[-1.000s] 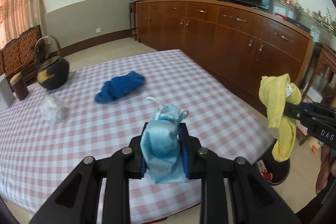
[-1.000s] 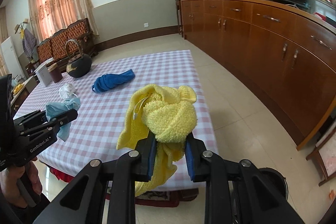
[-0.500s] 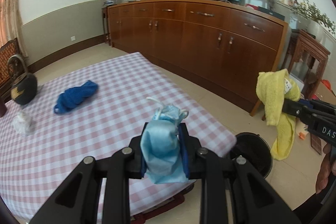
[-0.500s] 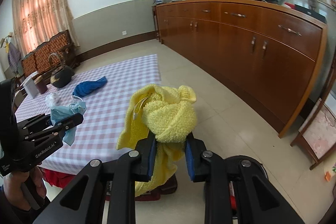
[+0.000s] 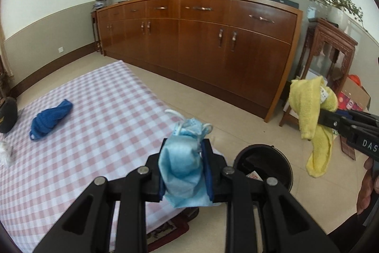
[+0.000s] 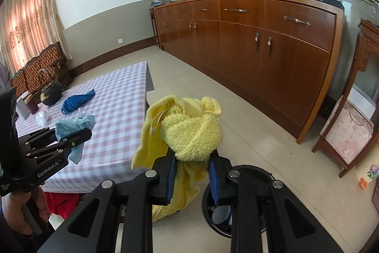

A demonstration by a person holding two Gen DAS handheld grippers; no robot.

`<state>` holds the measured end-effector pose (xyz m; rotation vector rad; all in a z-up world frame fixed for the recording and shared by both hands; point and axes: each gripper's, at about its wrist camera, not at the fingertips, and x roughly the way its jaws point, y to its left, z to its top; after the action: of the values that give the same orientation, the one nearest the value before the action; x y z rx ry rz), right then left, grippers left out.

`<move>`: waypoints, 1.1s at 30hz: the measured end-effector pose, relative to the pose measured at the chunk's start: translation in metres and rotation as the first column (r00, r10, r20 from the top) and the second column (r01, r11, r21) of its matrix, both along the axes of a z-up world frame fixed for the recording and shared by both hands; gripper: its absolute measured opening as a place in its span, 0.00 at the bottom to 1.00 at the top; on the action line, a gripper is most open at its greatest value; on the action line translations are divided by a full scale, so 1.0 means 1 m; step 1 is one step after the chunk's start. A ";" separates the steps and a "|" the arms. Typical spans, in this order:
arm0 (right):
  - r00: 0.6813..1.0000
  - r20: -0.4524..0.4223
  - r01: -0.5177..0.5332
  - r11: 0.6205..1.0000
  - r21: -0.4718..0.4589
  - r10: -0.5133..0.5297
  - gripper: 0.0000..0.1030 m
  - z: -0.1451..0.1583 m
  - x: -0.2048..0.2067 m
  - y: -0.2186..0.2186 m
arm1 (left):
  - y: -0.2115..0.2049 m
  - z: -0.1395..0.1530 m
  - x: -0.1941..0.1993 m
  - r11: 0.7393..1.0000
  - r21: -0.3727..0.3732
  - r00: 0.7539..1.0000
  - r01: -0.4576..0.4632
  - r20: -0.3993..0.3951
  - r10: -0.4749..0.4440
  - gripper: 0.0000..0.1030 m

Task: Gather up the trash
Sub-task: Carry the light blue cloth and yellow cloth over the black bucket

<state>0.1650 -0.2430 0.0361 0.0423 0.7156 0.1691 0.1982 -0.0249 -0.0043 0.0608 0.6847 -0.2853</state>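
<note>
A: Where's the trash right now?

B: Both pieces are off the counter (image 5: 99, 110) and in the air. The crumpled blue face mask (image 5: 183, 167) is clamped between the fingers of the left gripper (image 5: 184, 170), its ear loops sticking up past the tips. The yellow cloth (image 6: 189, 132) is pinched in the right gripper (image 6: 191, 172), bunched above the fingers with a long tail hanging down below them.

A: So neither gripper is slack?

B: No, both are clenched on their loads.

A: And the bin?

B: A round black trash bin (image 5: 265, 167) sits on the floor just off the counter's corner. From the left wrist view it lies below and to the right of the mask. From the right wrist view the bin (image 6: 246, 205) is low and just right of the fingers, with the cloth's tail dangling to its left.

A: Which hand is closer, would you say?

B: I'd judge the right one; the bin's mouth is nearly under its fingers, and some rubbish already shows inside. The cloth hangs with its long axis vertical, so it should go in tail first once carried a little rightward.

A: Anything left behind?

B: A blue cloth (image 5: 51, 119), a kettle (image 6: 50, 90) and a small whitish wad (image 6: 42, 117) rest on the counter.
</note>
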 end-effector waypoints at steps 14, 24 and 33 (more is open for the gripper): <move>0.995 -0.044 0.085 0.996 -0.021 -0.086 0.25 -0.019 -0.010 -0.057 | -0.066 -0.014 0.008 0.991 -0.008 0.990 0.135 -0.038 -0.136 0.26; 0.987 -0.097 0.126 0.992 -0.015 -0.127 0.25 -0.046 -0.009 -0.090 | -0.112 -0.040 0.008 0.975 -0.004 0.971 0.224 -0.090 -0.223 0.26; 0.975 -0.184 0.120 0.992 -0.038 -0.125 0.25 -0.087 -0.004 -0.122 | -0.147 -0.074 0.016 0.954 -0.014 0.936 0.300 -0.187 -0.297 0.26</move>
<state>0.1607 -0.3647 -0.0511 0.0772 0.8993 0.0374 0.2140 -0.1718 -0.0782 0.1548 0.8655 -0.5843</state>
